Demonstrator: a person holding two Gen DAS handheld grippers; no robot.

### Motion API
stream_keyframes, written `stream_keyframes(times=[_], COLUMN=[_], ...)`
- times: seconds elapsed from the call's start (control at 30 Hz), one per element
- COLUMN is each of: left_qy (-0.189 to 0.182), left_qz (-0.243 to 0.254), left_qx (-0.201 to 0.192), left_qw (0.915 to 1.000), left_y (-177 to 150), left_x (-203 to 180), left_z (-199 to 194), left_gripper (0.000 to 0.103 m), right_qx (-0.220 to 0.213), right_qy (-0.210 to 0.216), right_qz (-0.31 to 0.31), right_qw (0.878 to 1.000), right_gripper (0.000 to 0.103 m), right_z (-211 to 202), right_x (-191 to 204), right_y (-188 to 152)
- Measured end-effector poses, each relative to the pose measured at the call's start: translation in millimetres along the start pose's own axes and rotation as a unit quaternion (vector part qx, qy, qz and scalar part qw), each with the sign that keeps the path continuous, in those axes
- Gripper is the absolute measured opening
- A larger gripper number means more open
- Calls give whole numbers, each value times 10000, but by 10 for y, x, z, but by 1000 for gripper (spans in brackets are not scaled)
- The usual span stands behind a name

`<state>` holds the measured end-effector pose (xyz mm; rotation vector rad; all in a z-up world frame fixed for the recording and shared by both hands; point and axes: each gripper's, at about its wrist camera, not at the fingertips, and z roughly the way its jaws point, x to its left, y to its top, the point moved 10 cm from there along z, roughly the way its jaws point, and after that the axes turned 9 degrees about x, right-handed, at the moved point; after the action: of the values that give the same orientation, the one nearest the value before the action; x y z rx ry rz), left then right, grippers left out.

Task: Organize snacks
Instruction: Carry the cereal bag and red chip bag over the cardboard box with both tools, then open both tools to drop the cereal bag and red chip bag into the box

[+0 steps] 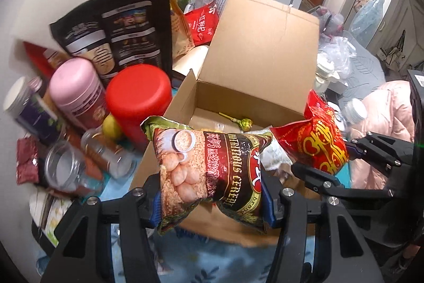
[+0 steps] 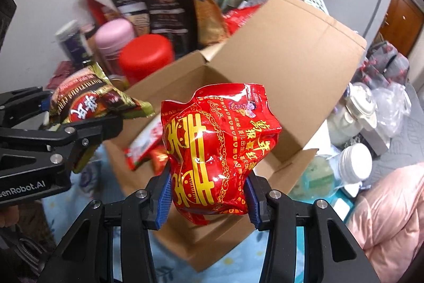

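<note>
My left gripper [image 1: 212,200] is shut on a brown cereal bag [image 1: 209,166], held above the near edge of an open cardboard box [image 1: 254,49]. The right gripper [image 2: 208,196] is shut on a red bag with gold characters [image 2: 220,147], also over the box [image 2: 286,52]. In the left wrist view the red bag [image 1: 320,142] and the right gripper [image 1: 341,163] show at the right. From the right wrist, the cereal bag [image 2: 87,100] and the left gripper [image 2: 61,134] appear at the left. A lollipop [image 1: 238,122] and red packets [image 2: 148,147] lie inside the box.
Left of the box stand a red-lidded canister [image 1: 137,94], a pink-lidded canister [image 1: 74,86], glass jars [image 1: 63,169] and a black coffee bag [image 1: 119,28]. White jars [image 2: 355,161] and plastic bags crowd the right. A pink sleeve [image 2: 392,219] shows at the lower right.
</note>
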<state>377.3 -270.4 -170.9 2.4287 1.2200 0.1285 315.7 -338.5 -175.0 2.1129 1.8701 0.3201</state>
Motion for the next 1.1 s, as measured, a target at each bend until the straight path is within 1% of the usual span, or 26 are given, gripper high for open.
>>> stream_keyframes(times=[0.17,0.3,0.57,0.63,0.77,0.9,1.0,1.1], left_qy=[44,227,328,333,458,421,459,402], left_qz=[80,201,138,158,345,360,379,326], left_qx=[129,221,412,407,403,650,751,854], left_qw=[9999,9993,9985,9985,9975,9963,9954,9950], left_y=[203,330,452,466,475,418,365,313], left_x=[-22,0,101,97,10,-30,-34,-31], left_z=[331,613,1010,1061,1123,1266,1342,1378], left_gripper=[56,56,56,56,56,56,56,56], right_qx=[189,334,562,633,750,853,968,1014], right_qy=[-69,-134,-265,-285,-378,-452,-594,-706], right_qz=[244,479,739,796,847,885,864,804], right_qw=[9995,9982,9953,9944,9929,9914,9898,9891], right_gripper=[46,46,47,47,47,51,53,55], right_z=[268,472,858,944,1081,1143,1174,1171], right_x=[-183,-277,-396,-425,-464,-477,-501,-491], right_y=[80,112,164,173,188,169,152,136])
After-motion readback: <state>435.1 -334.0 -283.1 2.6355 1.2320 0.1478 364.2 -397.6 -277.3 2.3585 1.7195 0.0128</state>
